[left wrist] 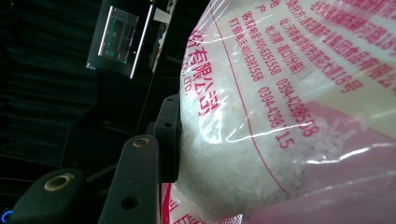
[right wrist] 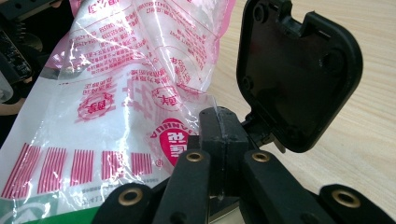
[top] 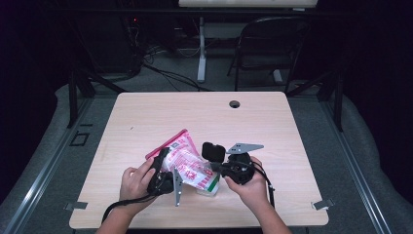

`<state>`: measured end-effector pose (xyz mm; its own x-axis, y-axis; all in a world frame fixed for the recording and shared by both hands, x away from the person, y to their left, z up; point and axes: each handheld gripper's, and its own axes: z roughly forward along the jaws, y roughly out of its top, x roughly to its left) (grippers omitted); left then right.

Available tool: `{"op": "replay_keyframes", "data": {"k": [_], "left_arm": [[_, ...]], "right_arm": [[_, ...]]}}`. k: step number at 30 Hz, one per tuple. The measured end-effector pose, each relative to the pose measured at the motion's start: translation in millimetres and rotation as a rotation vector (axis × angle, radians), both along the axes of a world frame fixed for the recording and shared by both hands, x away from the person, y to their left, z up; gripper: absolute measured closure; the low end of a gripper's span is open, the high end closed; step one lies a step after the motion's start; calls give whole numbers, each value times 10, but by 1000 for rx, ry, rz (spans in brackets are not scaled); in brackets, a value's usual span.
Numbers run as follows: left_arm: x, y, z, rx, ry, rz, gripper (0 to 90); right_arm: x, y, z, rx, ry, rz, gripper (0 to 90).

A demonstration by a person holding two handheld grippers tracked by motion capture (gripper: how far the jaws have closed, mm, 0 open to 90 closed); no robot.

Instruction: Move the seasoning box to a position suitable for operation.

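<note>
A clear plastic bag (top: 187, 163) with pink print and white flakes inside is held up over the near part of the wooden table (top: 195, 112). My left gripper (top: 167, 160) grips its left side. In the left gripper view one black pad (left wrist: 167, 135) presses into the bulging bag (left wrist: 280, 116), and the other jaw is hidden behind it. My right gripper (top: 217, 168) comes in from the right. Its pads (right wrist: 223, 126) are together on a thin edge of the bag's film (right wrist: 116, 93). A black squarish plate (right wrist: 299, 70) stands just beyond them.
The table has a round cable hole (top: 234, 104) near its far edge. A dark folding chair (top: 268, 44) and a white desk leg (top: 201, 48) stand on the floor behind it. Bare wood lies beyond and on both sides of the hands.
</note>
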<state>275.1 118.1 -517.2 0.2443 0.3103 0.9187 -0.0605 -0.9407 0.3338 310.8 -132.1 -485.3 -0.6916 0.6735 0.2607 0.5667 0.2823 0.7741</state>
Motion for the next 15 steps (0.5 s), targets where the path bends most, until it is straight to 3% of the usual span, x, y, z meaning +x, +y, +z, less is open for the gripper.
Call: {"op": "replay_keyframes", "data": {"k": [15], "left_arm": [[-31,-26,24,24,-21,0,620]], "right_arm": [[13,-5,-19,6,0,-7,900]]}}
